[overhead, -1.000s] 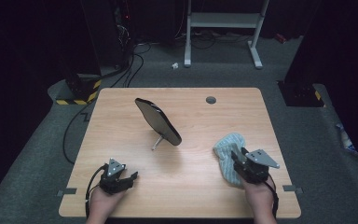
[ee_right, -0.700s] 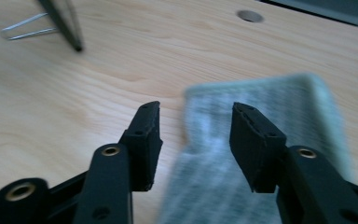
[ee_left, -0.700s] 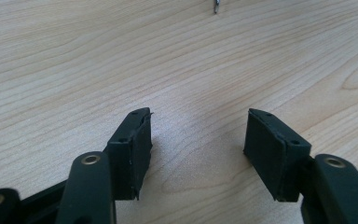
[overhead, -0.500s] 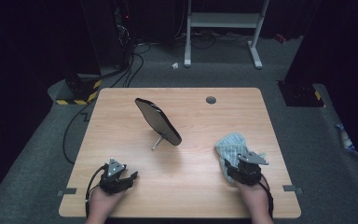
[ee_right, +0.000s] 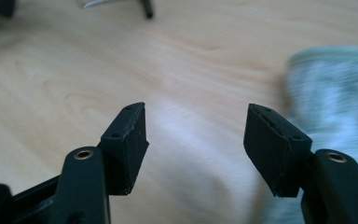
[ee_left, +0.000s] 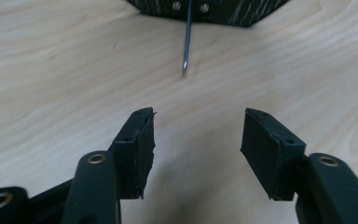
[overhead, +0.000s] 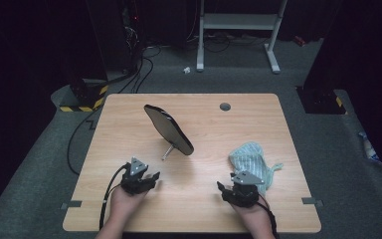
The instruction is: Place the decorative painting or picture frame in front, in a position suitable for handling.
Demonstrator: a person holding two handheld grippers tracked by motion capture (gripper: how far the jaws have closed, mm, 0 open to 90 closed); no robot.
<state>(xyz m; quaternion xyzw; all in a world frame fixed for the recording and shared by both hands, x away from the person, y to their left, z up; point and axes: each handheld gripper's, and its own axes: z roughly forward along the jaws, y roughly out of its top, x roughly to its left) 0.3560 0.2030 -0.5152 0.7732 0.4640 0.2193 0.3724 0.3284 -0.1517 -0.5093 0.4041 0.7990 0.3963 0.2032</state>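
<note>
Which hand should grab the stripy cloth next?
The right. The right hand-held gripper sits just in front of the crumpled pale green striped cloth with its jaws open and empty. The left hand-held gripper is across the wooden table, facing the tilted oval mirror.

Matt pale wood table (overhead: 129,129), ribbed soft cloth (overhead: 251,160), glossy dark mirror (overhead: 168,128).

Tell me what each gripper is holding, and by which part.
Nothing. The left gripper and the right gripper are both open and empty; the cloth lies loose beside the right one.

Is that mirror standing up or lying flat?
Standing, tilted: the mirror leans back on its thin metal prop, whose tip rests on the table.
</note>
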